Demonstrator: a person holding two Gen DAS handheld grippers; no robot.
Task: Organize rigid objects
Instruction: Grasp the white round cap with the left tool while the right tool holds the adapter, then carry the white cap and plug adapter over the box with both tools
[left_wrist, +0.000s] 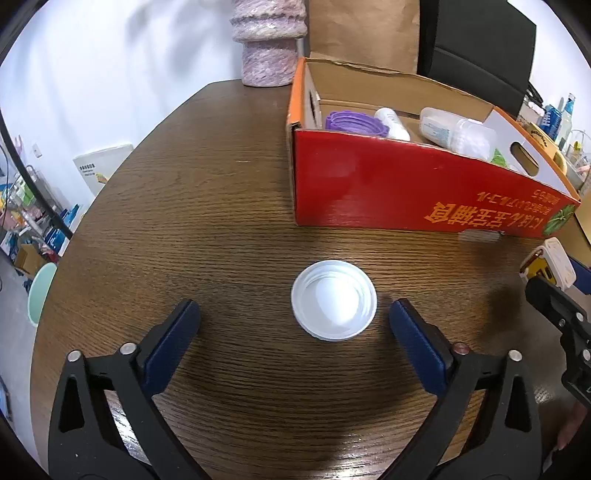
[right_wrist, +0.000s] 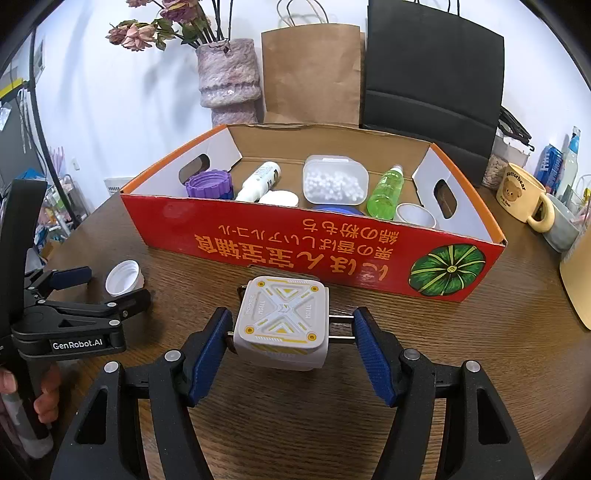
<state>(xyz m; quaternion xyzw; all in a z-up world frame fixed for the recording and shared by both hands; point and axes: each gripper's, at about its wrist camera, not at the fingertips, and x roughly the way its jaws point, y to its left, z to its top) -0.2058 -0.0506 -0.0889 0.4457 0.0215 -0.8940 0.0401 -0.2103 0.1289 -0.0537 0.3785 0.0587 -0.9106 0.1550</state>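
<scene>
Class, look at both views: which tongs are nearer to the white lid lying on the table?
Left. The left tongs stand open around the white lid, not touching it. The right tongs are off to its right, shut on a white charger.

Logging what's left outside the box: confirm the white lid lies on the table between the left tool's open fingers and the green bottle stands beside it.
Wrong on the bottle: the right wrist view shows the green bottle inside the red box. The white lid does lie between the left tool's open fingers.
</scene>
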